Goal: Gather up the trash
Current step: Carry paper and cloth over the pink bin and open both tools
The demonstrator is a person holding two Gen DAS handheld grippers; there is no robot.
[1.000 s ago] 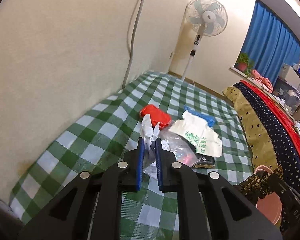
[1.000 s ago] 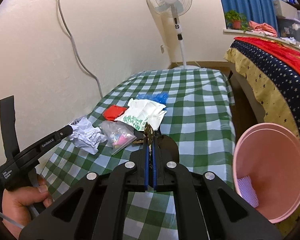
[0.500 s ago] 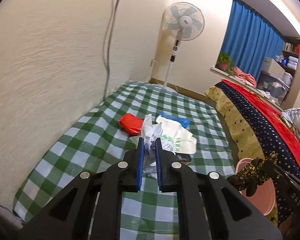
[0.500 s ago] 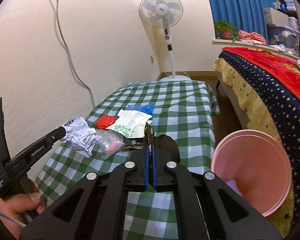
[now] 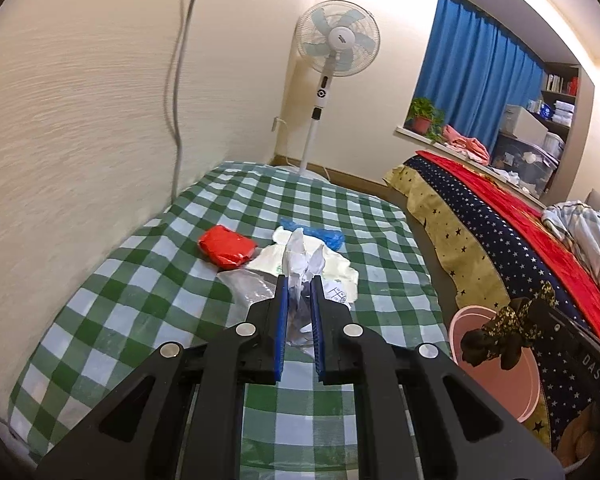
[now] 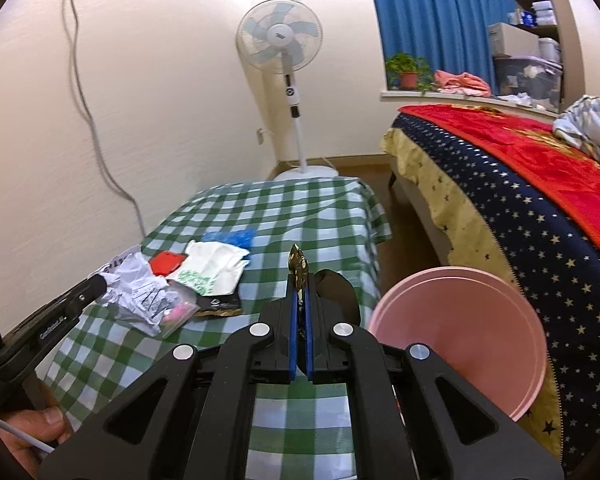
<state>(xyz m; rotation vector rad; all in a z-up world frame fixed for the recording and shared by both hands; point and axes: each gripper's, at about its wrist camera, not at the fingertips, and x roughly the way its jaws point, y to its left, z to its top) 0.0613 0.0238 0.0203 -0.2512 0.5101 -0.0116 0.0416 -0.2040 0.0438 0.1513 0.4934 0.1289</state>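
My left gripper is shut on a crumpled white paper, held above the green checked table; the paper also shows in the right wrist view. My right gripper is shut on a dark gold-patterned wrapper, seen over the bin in the left wrist view. A pink bin stands at the table's right edge. On the table lie a red packet, a white bag with green print, a blue bag, a clear bag and a black wrapper.
A standing fan is beyond the table's far end. A wall with a hanging cable runs along the left. A bed with a starred and red cover is on the right, with a narrow floor gap between it and the table.
Both grippers have pulled back and risen, so more of the room shows. The left one swung right with the paper. The wrapper now sits over the pink bin.
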